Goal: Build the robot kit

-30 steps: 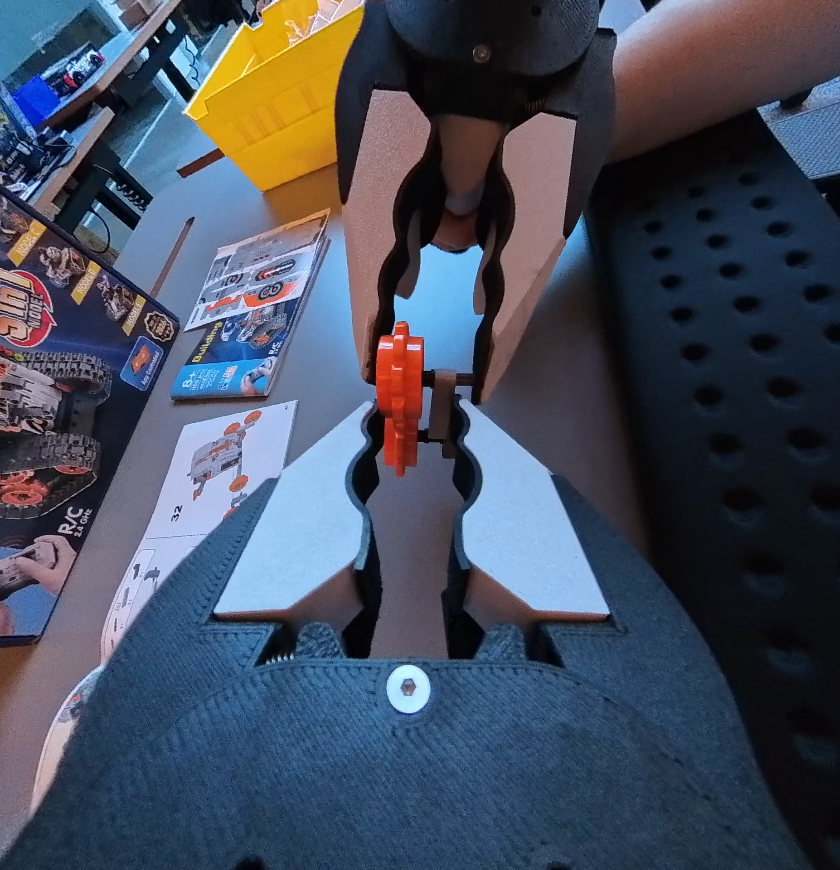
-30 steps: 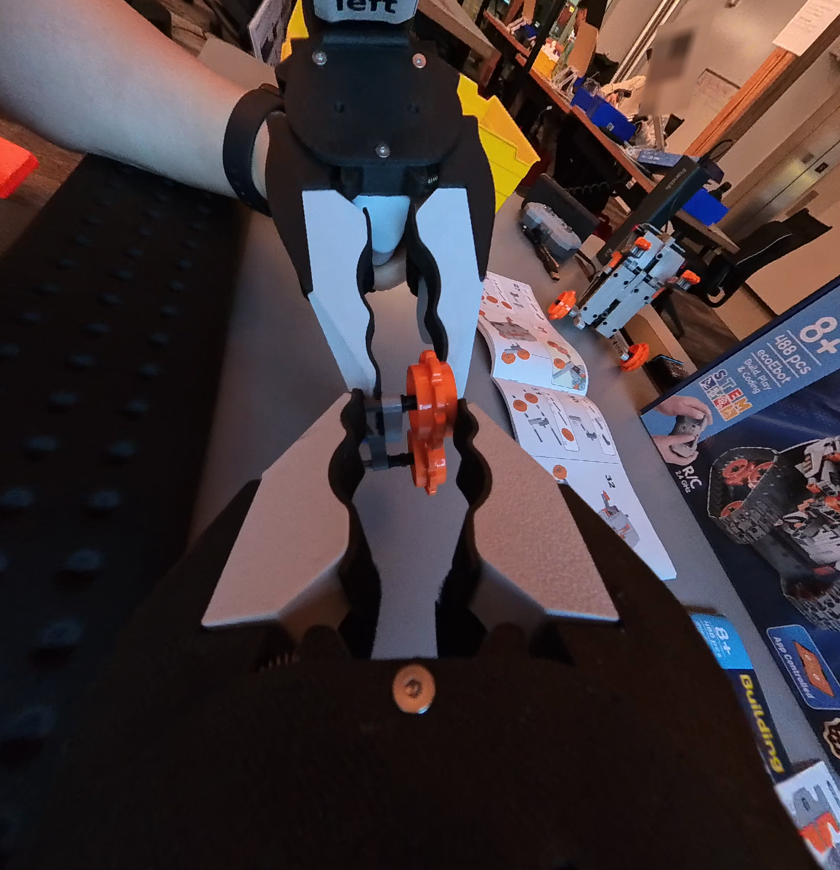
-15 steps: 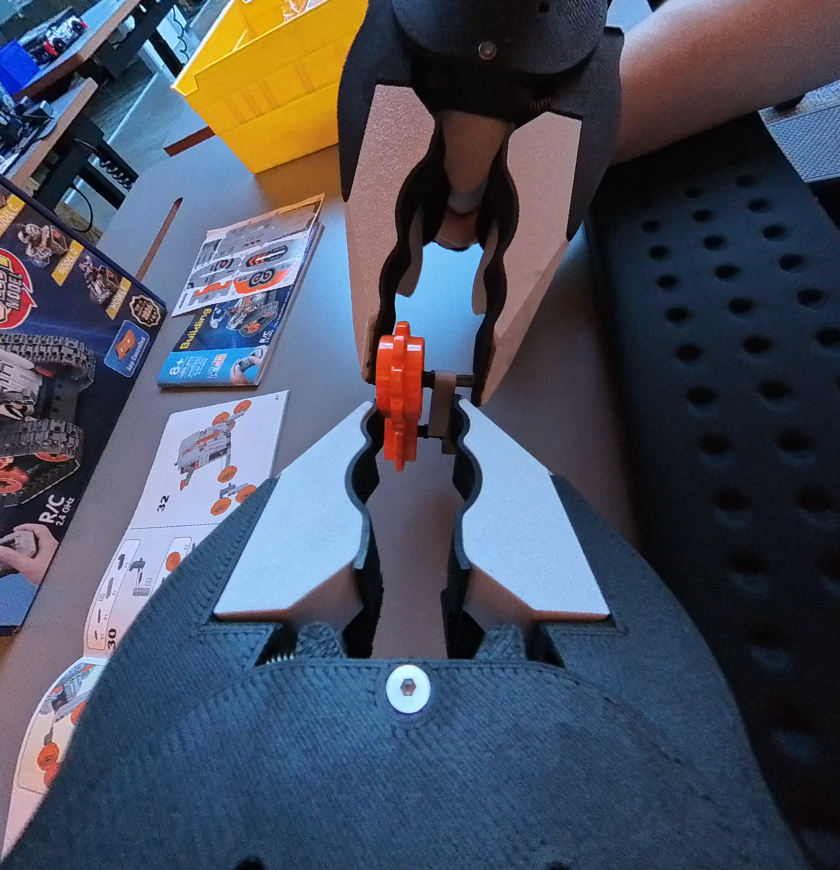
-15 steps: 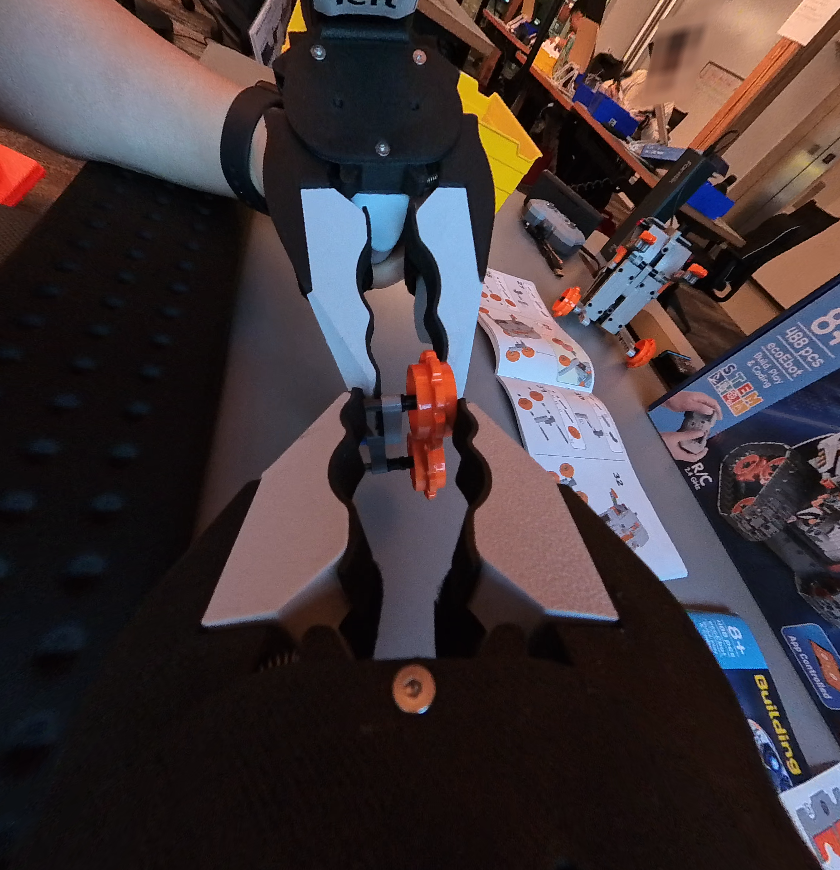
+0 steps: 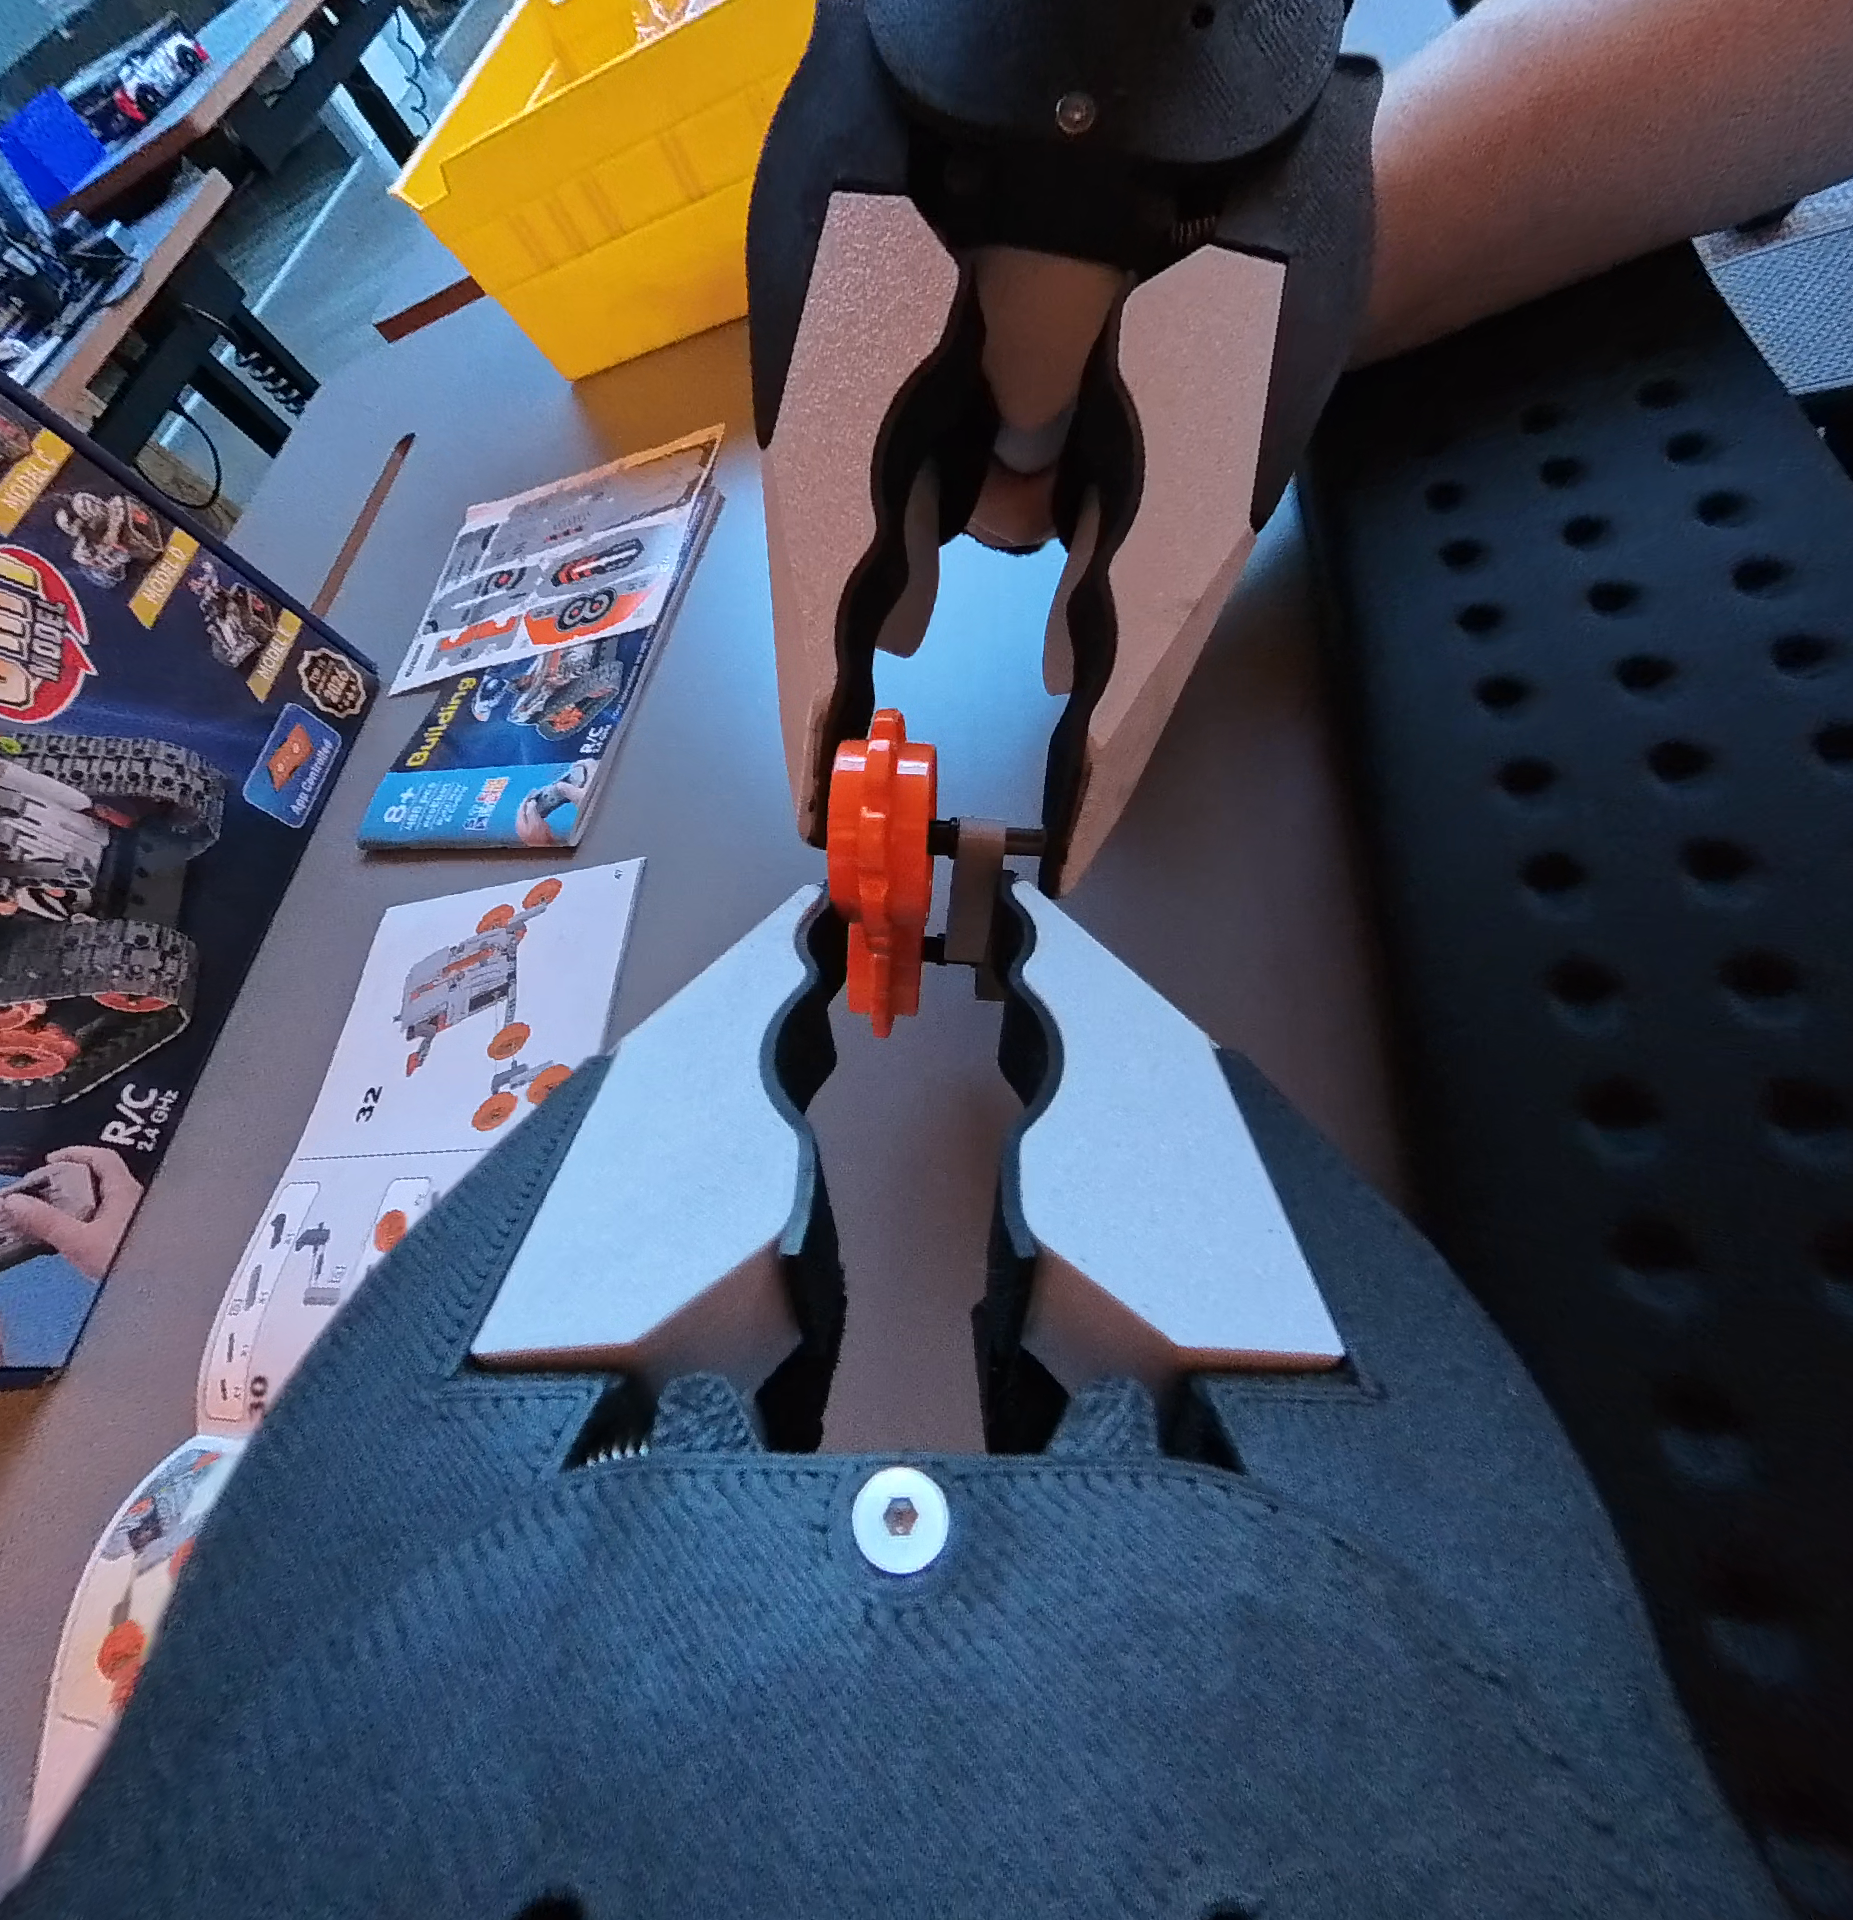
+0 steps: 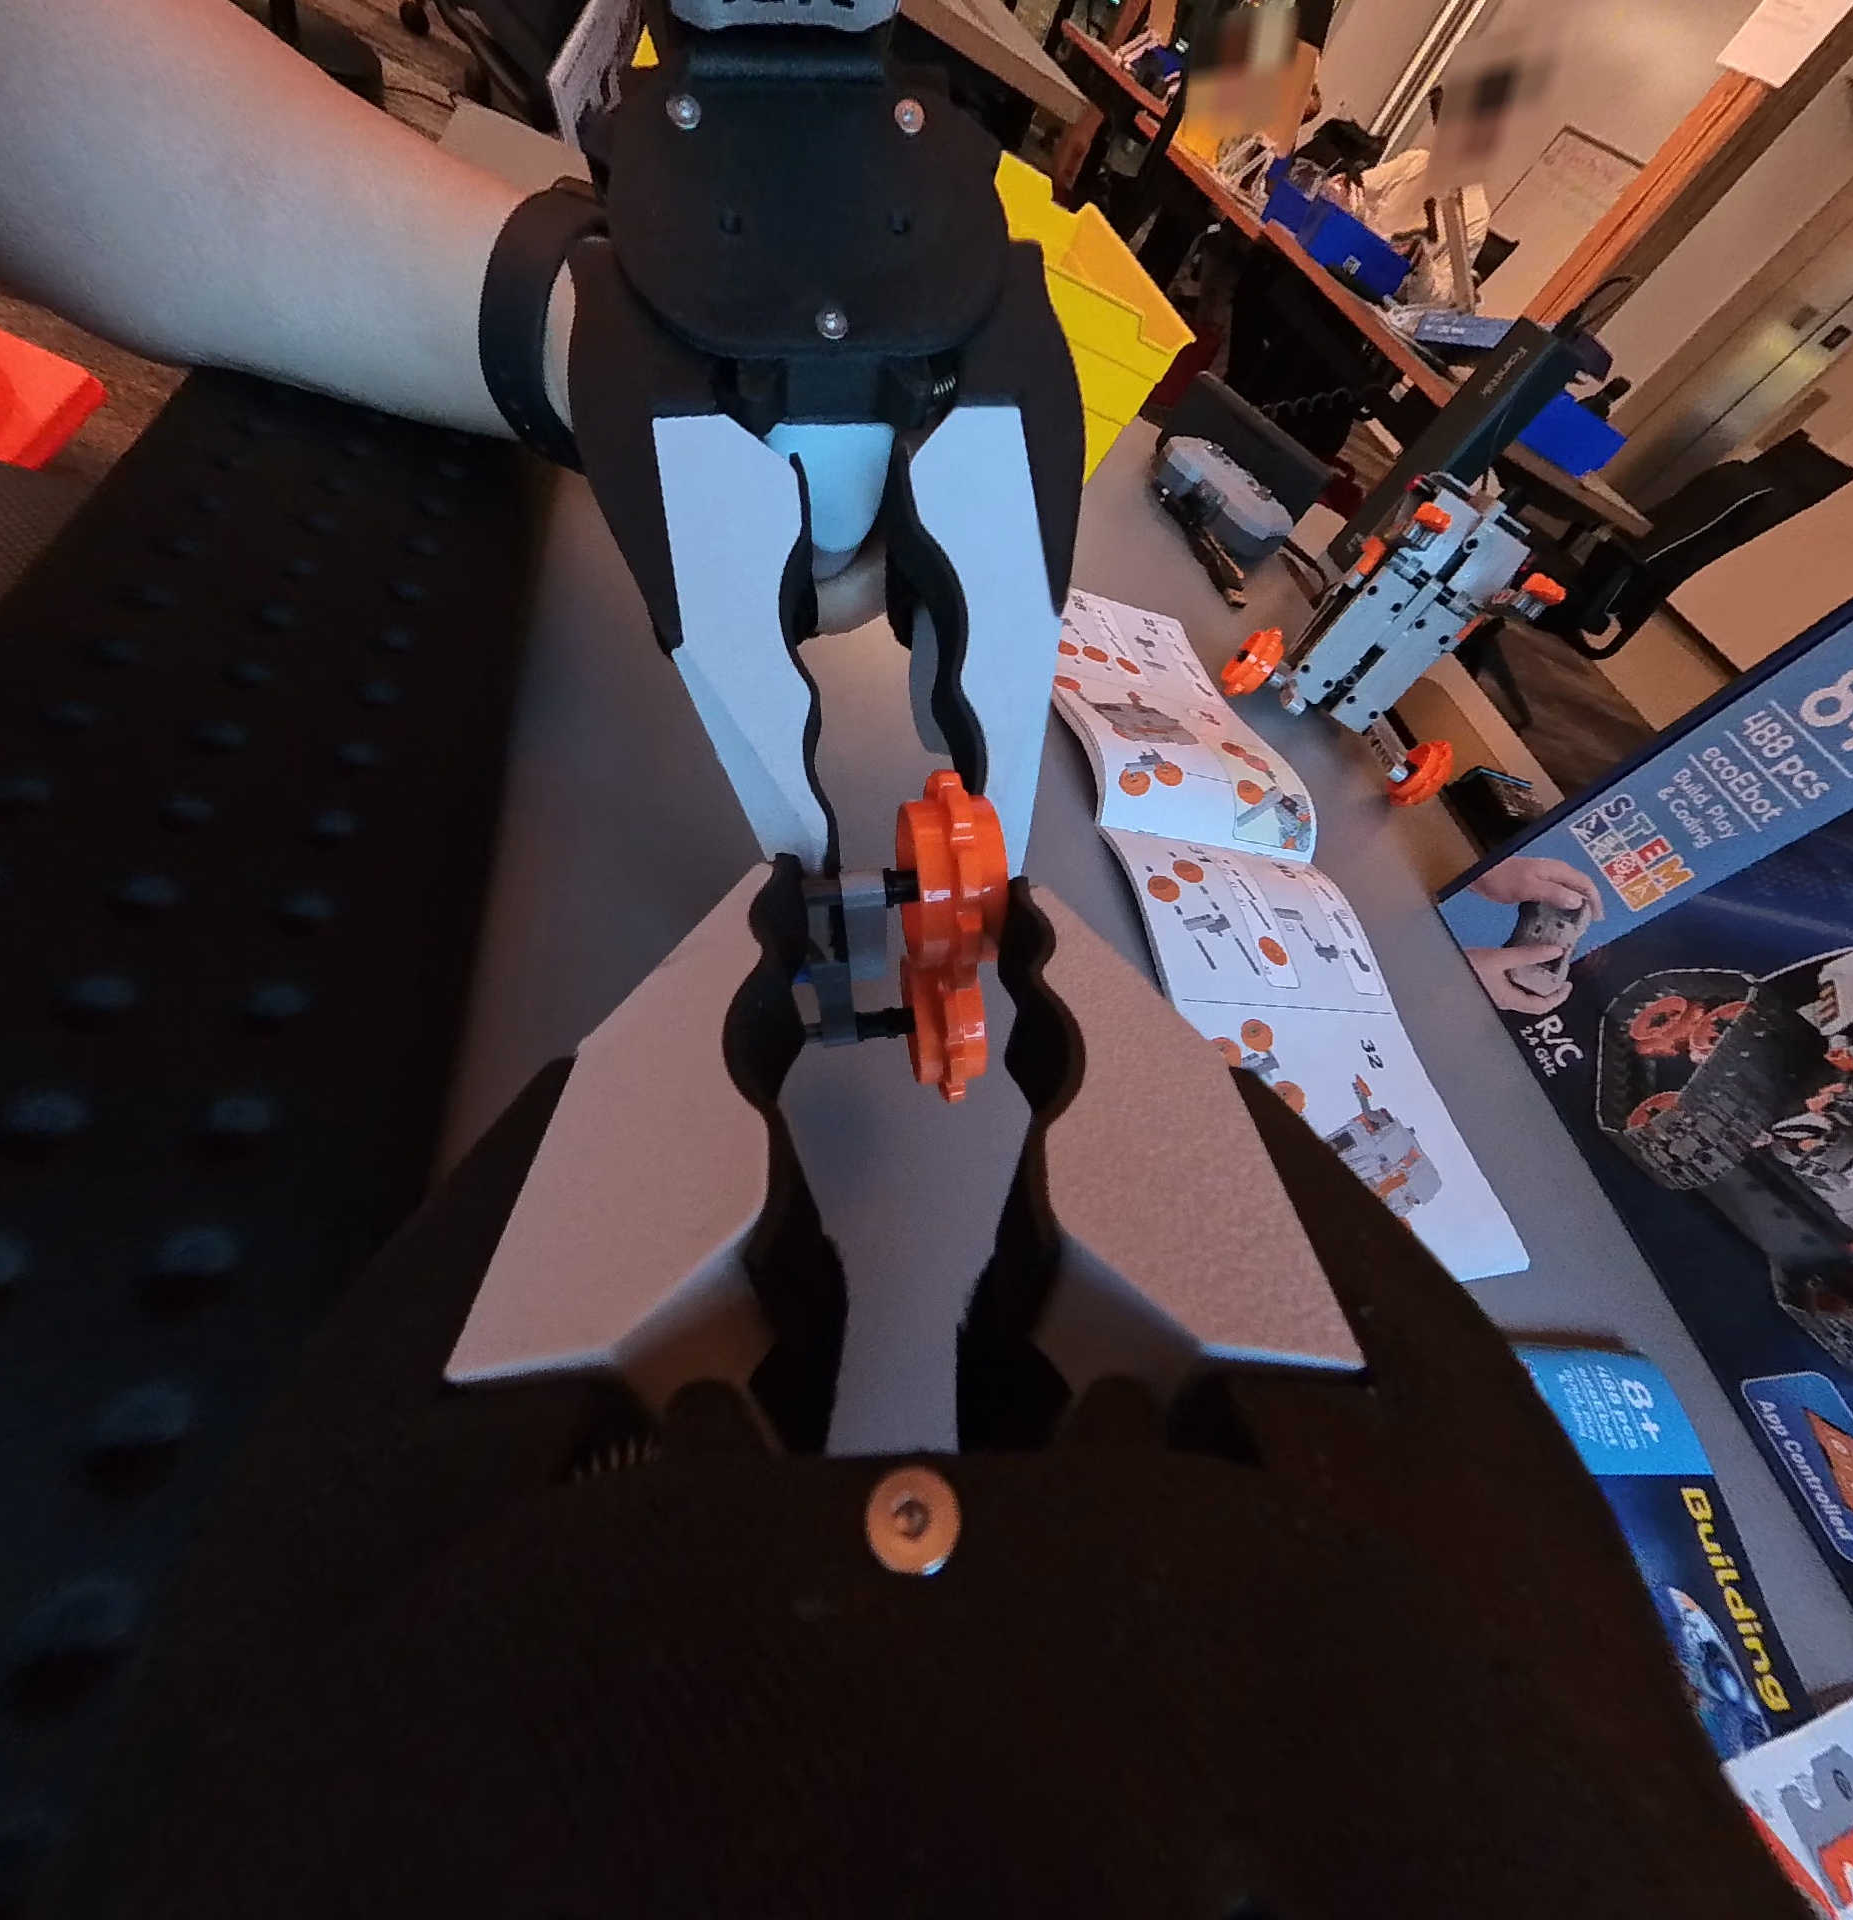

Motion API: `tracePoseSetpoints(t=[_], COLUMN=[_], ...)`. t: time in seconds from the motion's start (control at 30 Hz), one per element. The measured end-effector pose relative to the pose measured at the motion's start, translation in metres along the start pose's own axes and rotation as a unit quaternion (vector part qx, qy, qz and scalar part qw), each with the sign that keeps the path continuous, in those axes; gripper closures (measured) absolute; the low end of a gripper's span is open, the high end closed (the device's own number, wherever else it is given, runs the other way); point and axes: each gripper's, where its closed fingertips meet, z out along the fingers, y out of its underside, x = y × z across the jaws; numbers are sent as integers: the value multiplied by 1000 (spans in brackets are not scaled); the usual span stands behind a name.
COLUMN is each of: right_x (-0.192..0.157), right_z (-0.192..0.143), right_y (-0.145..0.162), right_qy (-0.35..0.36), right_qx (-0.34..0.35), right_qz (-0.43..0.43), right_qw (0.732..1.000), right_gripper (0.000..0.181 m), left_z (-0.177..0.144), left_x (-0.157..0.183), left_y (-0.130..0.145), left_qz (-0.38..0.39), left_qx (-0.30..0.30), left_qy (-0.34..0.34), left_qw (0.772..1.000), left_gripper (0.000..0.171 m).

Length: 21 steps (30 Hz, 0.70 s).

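Note:
A small assembly of two orange gears (image 5: 880, 831) pinned to a short grey beam (image 5: 972, 894) hangs above the table between both grippers, which face each other tip to tip. My left gripper (image 5: 917, 899) is shut on its lower part, one finger on the gear side, the other on the beam. My right gripper (image 6: 901, 894) is shut on it from the opposite side; its tips press the upper gear (image 6: 948, 883) and the grey beam (image 6: 849, 935). The right gripper (image 5: 937, 831) comes from above in the left wrist view, and the left gripper (image 6: 917, 847) does so in the right wrist view.
A black perforated mat (image 5: 1628, 831) lies beside the grippers. On the grey table are an open instruction booklet (image 6: 1265, 935), a closed booklet (image 5: 548, 665), a dark toy box (image 5: 101, 831), a yellow bin (image 5: 631, 177), a part-built grey and orange model (image 6: 1410, 613) and a grey block (image 6: 1223, 499). My two grippers' fingertips are within a few centimetres of each other.
Both grippers have swayed slightly together over the table. Their hold on the gear assembly looks the same.

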Motion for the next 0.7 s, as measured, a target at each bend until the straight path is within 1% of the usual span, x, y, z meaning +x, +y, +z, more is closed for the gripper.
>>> tracePoseSetpoints(t=[0.43, 0.5, 0.53, 0.57, 0.6, 0.67, 0.7], right_x=[1, 1, 2, 6, 7, 4, 4], right_z=[2, 0, -5, -8, -9, -9, -10], right_y=[3, -2, -10, -18, -23, -24, -24], right_qy=[0, -5, -6, 17, 46, 78, 90], right_qx=[0, 17, 43, 58, 57, 41, 37], right_qz=[5, 0, -14, -45, -95, -193, -222], right_qw=[1000, 1000, 999, 997, 993, 977, 970], right_gripper=[143, 143, 143, 143, 143, 143, 143], left_z=[2, 0, -2, -6, -10, -13, -12], left_x=[0, -1, -1, -5, -8, -9, -9], left_y=[2, -1, -8, -16, -20, -22, -23], left_qz=[-6, 11, 29, 50, 83, 176, 202], left_qx=[-4, 4, 22, 38, 45, 42, 38], left_qy=[-2, -10, -19, -40, -65, -106, -122], left_qw=[1000, 1000, 999, 997, 993, 978, 971], left_gripper=[146, 146, 146, 146, 146, 146, 146])
